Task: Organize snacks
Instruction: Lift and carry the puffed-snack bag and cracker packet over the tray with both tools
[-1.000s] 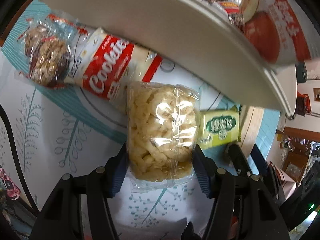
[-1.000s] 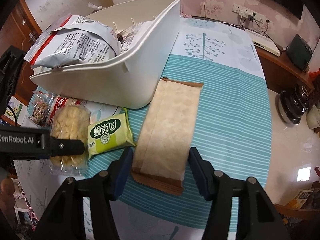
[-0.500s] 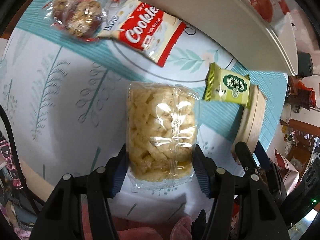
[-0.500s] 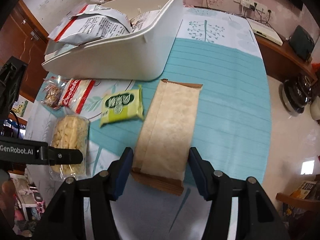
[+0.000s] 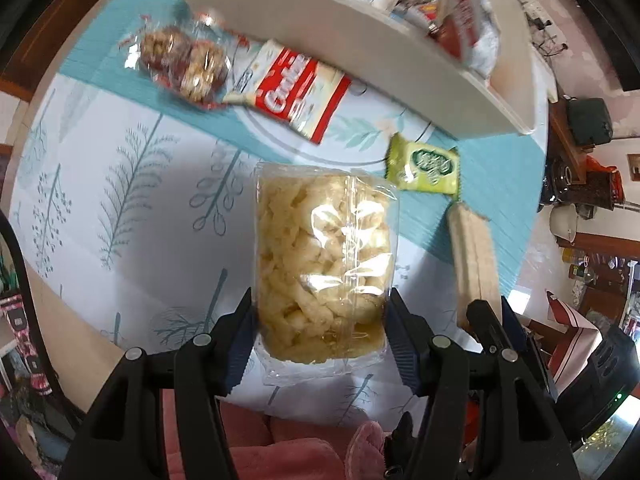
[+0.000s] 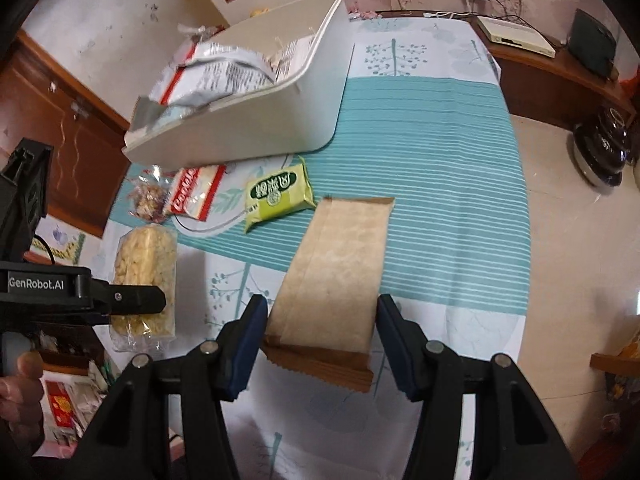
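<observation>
Clear plastic wrapped the pale puffed snack pack (image 5: pixel 324 268), which the left gripper (image 5: pixel 322 336) held clamped between its blue-padded fingers (image 5: pixel 240 344), lifted above the counter (image 5: pixel 120 216) and its leaf-patterned cloth. The right gripper (image 6: pixel 318 344) had its fingers pressed on both sides of a tan brown-edged packet (image 6: pixel 336 272), also raised off the cloth. Below them on the counter lay a green wrapped snack (image 6: pixel 278 196), a red-and-white cookie pack (image 5: pixel 296 92) and a clear bag of nut clusters (image 5: pixel 184 64), all just beside the white bin (image 6: pixel 256 120). A large silver-and-red bag (image 6: pixel 208 72) stuck out of that bin.
</observation>
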### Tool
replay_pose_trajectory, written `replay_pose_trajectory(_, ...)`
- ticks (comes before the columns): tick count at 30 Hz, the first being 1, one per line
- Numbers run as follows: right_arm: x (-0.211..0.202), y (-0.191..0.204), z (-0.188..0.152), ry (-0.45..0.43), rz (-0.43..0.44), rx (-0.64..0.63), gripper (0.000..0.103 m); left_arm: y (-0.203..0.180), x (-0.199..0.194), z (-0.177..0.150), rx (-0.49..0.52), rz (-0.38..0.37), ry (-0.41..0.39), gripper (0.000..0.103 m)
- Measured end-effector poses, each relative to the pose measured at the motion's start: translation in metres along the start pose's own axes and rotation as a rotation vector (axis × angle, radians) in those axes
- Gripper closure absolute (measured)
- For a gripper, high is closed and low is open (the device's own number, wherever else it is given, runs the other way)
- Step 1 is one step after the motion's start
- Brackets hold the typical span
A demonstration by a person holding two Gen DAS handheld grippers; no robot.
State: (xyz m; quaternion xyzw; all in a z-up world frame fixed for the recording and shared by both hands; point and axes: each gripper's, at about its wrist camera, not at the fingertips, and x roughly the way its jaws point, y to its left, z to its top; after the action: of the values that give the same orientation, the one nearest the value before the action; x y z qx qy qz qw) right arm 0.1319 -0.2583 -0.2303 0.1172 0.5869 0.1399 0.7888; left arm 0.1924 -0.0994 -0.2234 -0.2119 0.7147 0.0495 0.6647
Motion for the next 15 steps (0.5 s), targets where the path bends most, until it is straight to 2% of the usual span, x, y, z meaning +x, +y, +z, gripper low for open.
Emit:
replay_pose_trajectory(3,-0.012,-0.002,0.000,-0.036,0.008,0.011,0.048,-0.008,-0.012,-0.004,0.027,-0.007,-0.032,0.044)
replay_pose_trajectory(4,-0.016,-0.003,0.001,-0.049,0.004,0.008,0.057,-0.011,-0.016,-0.003,0.036,-0.011,-0.042,0.044)
replay_pose_trajectory(5,-0.018,-0.004,0.001,-0.053,0.004,0.007,0.097,-0.014,-0.020,-0.002,0.045,-0.014,-0.052,0.044)
replay_pose_trajectory(6,-0.019,-0.007,0.002,-0.049,0.017,0.022,0.103,-0.014,-0.024,-0.003,0.051,-0.017,-0.059,0.044)
replay_pose_trajectory(11,-0.026,-0.014,0.006,-0.069,0.018,0.042,0.102,-0.020,-0.034,-0.013,0.076,-0.029,-0.092,0.044)
replay_pose_trajectory(15,-0.023,-0.013,0.005,-0.050,0.003,0.038,0.102,-0.015,-0.046,-0.016,0.074,-0.031,-0.103,0.044)
